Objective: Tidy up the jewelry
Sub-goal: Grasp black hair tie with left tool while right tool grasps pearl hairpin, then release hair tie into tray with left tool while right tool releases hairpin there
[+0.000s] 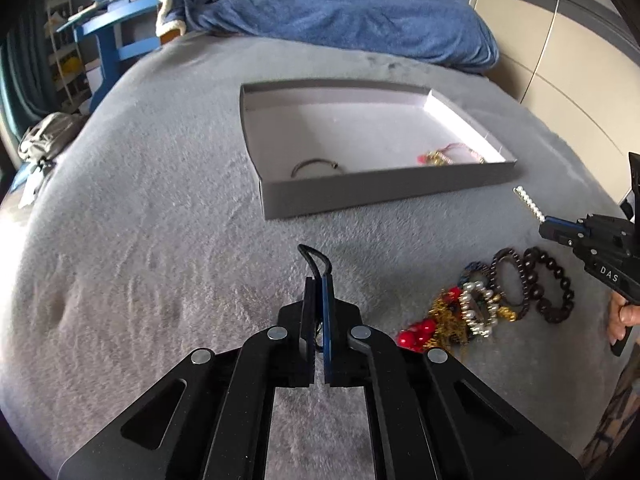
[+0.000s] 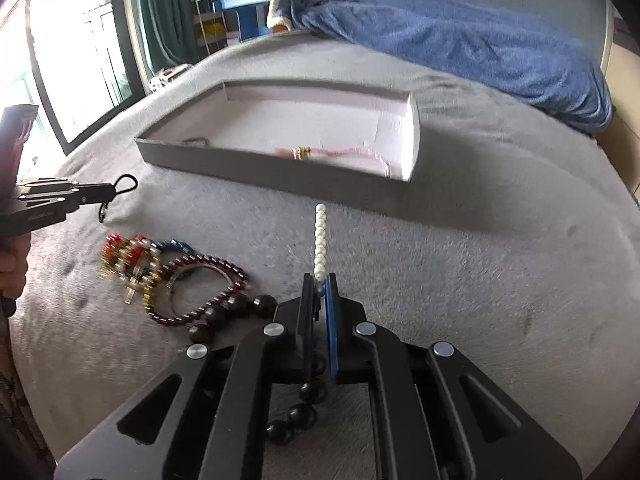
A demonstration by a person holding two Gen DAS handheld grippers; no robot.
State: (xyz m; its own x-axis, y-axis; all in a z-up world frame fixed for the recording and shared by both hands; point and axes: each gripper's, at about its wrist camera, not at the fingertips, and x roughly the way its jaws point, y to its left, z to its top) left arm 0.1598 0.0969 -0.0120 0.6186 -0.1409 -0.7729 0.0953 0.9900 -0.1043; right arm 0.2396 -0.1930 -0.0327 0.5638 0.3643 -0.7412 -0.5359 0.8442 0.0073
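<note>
Heaped on the grey bed blanket [image 1: 160, 240], near and right of centre in the left wrist view: a pile of bracelets [image 1: 486, 304] — red beads [image 1: 416, 334], gold chain, a pearl-and-metal band, two dark beaded loops [image 1: 550, 290]. Beyond the pile, farther up the bed, a shallow grey box [image 1: 384, 190] with a pale lining, holding a thin dark bangle [image 1: 316, 167] near its left front corner and a pink-and-gold piece [image 1: 448, 156] toward the right front. Clamped together on a black cord loop [image 1: 316, 260], the left hand-held gripper [image 1: 319, 284], the loop poking out past the fingertips, above the blanket left of the pile. Pinched shut on a white pearl strand [image 2: 320, 236], the right hand-held gripper [image 2: 319, 284], the strand sticking out stiffly ahead toward the box's near wall; dark round beads [image 2: 296, 412] lying on the blanket under that gripper's body. Seen from the right wrist, the left gripper at the far left edge, with the cord loop and a small clasp hanging below its tip. Part of a hand [image 1: 624, 316] on the right gripper's handle at the right edge. At the far end of the bed, a rumpled blue blanket [image 1: 340, 12]; beyond it, far left, a blue desk [image 1: 116, 28] stacked with clutter; a window with a green curtain at the left in the right wrist view.
</note>
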